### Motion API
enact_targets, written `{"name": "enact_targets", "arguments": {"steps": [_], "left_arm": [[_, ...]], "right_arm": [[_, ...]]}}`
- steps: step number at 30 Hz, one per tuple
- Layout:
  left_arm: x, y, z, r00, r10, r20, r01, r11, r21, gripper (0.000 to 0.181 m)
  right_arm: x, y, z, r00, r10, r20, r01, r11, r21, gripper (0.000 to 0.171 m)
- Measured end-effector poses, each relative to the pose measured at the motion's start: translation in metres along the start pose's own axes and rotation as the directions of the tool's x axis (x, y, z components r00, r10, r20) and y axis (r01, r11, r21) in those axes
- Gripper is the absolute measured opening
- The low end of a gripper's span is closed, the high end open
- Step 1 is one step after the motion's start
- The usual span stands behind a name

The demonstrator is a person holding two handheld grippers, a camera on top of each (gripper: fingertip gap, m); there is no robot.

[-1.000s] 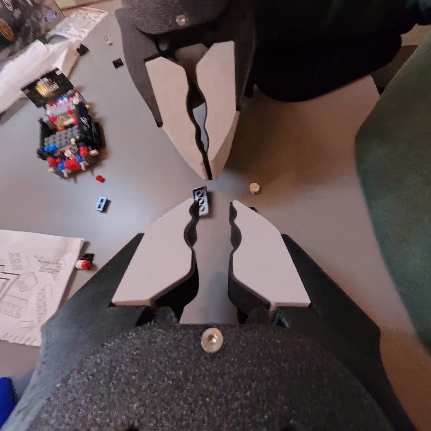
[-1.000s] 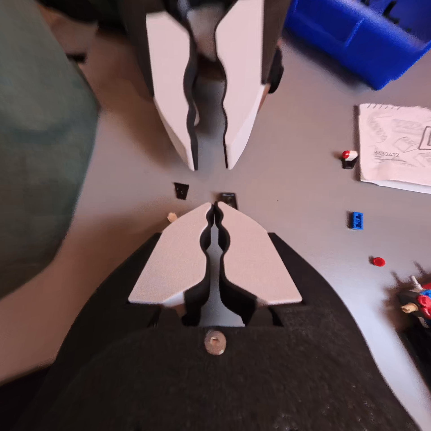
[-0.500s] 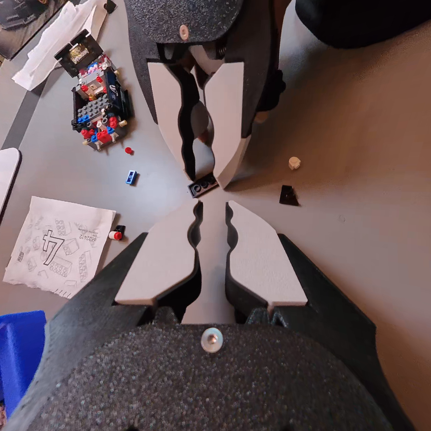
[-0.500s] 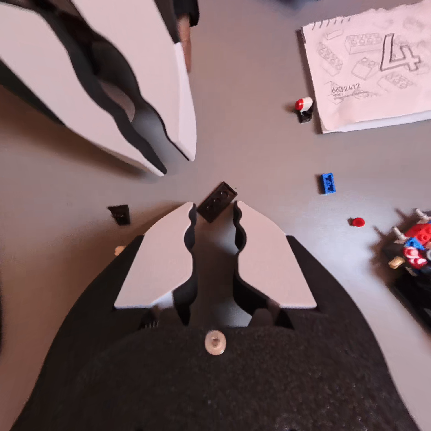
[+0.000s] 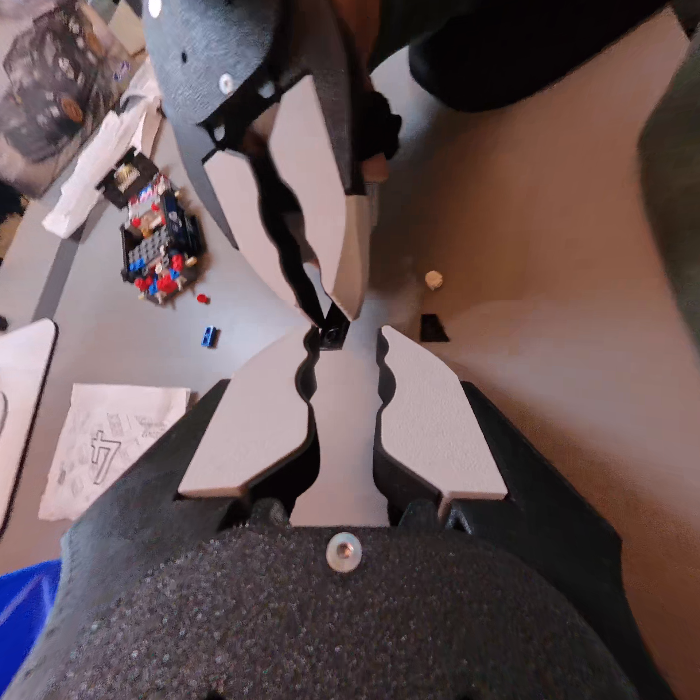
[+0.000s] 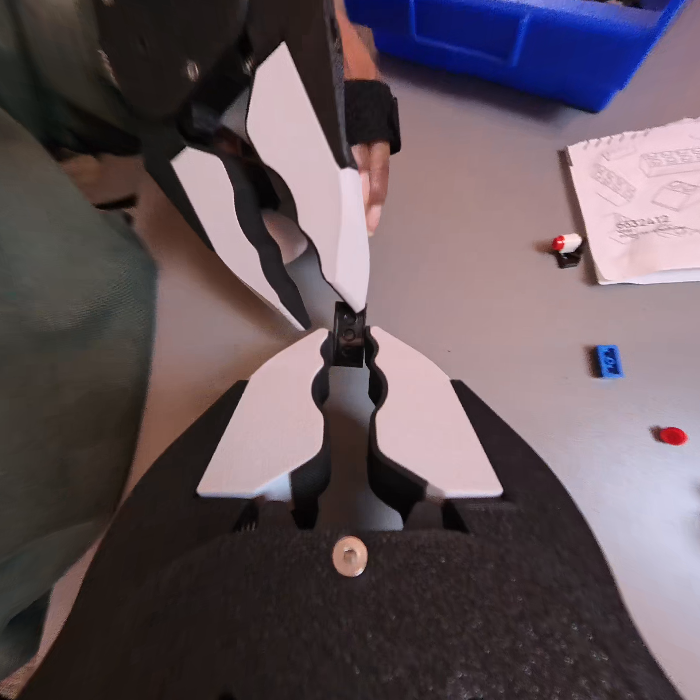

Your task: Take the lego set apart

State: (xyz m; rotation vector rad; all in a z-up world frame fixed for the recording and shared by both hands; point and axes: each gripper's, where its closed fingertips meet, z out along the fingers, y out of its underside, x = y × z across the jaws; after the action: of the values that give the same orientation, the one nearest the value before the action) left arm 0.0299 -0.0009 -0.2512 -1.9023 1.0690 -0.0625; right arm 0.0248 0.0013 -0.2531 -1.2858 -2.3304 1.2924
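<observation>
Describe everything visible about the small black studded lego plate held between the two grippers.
The small black studded lego plate is a narrow glossy plastic strip with a single row of round studs. It is pinched near the tips of the right gripper, whose fingers press its two long sides. Its far end meets one fingertip of the open left gripper; whether they touch is unclear. It looks lifted above the grey table, though its height is hard to judge.
</observation>
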Motion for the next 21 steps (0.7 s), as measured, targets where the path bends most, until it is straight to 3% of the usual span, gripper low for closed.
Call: {"name": "enact_targets", "arguments": {"steps": [5,7,10,12,15,18,21], "left_arm": [[-0.001,-0.007,-0.002,0.991,0.116,0.069,-0.117,0.993,0.0,0.012],[-0.007,-0.006,-0.007,0.989,0.113,0.092,-0.111,0.994,-0.017,0.003],[-0.047,0.006,-0.027,0.967,0.015,0.256,0.001,0.998,-0.063,0.003],[-0.093,0.028,-0.056,0.883,-0.107,0.457,0.166,0.982,-0.09,0.003],[-0.14,0.073,-0.104,0.65,-0.361,0.669,0.485,0.874,0.0,0.004],[-0.155,0.11,-0.133,0.466,-0.479,0.744,0.654,0.753,0.075,0.003],[-0.153,0.126,-0.135,0.409,-0.535,0.739,0.731,0.677,0.086,0.025]], "right_arm": [[-0.016,-0.009,-0.005,0.988,0.056,0.142,-0.066,0.995,0.069,0.016],[-0.012,-0.014,-0.008,0.99,0.07,0.125,-0.083,0.992,0.1,0.01],[-0.004,-0.018,-0.017,0.998,0.025,0.05,-0.031,0.992,0.121,0.023],[-0.009,-0.006,-0.015,0.996,-0.09,0.004,0.09,0.996,0.027,0.024],[-0.03,0.019,0.004,0.967,-0.251,0.043,0.254,0.957,-0.138,0.024],[-0.036,0.035,0.019,0.948,-0.316,0.047,0.317,0.91,-0.266,0.024],[-0.039,0.036,0.026,0.949,-0.31,0.049,0.311,0.906,-0.286,0.022]]}}
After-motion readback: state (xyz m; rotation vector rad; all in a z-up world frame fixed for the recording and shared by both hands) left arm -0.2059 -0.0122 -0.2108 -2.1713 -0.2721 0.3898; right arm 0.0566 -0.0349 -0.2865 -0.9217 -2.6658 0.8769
